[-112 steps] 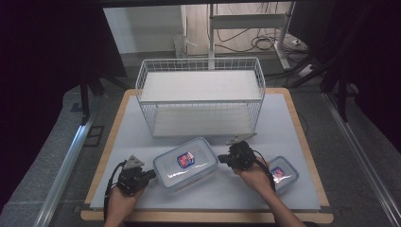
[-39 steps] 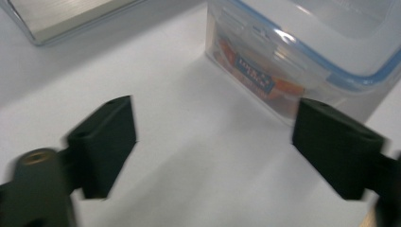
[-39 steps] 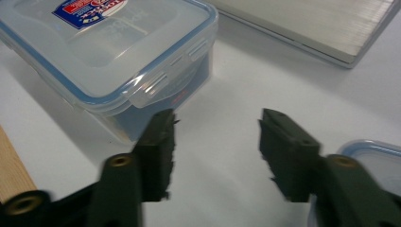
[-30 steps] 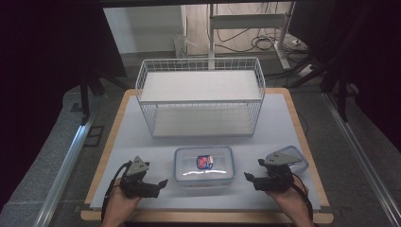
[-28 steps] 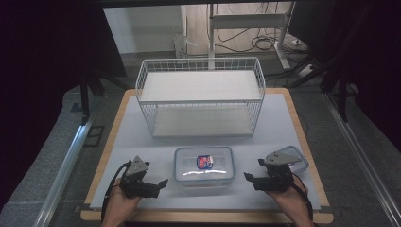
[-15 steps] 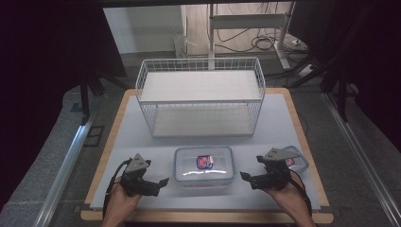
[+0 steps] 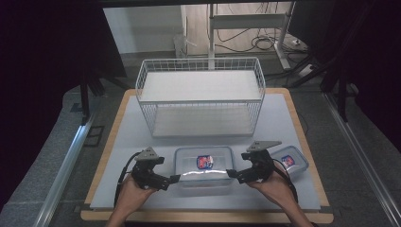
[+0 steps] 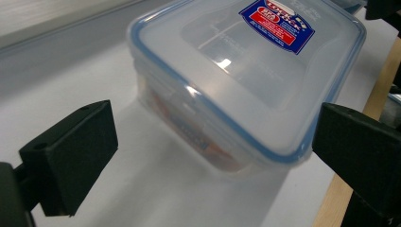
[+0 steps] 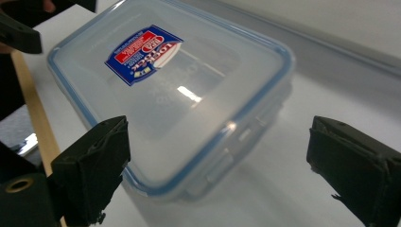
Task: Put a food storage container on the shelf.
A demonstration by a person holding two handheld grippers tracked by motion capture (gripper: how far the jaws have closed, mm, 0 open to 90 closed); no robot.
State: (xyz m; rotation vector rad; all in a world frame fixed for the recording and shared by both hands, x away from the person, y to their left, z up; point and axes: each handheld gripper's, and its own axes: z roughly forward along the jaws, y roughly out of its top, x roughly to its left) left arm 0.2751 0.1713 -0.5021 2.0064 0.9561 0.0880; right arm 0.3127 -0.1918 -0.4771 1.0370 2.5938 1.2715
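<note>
My left tool [image 7: 174, 178] and right tool [image 7: 231, 173] flank the box [image 7: 204, 166] on the desk [image 7: 142, 127], both wide; right's jaws just opened.

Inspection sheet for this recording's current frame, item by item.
Surface: white mat on a wood-edged table.
Job's things: clear lidded container with blue seal and red-blue label, flat on the mat between both tools.
Clutter: smaller lidded container at right; white wire basket behind.
Grippers: left tool open at the container's left end; right tool open at its right end, jaws have just been opening; neither touches it.
Cables: black cable trails from the left tool; floor cables beyond.
Surroundings: dark curtains, metal stand.
</note>
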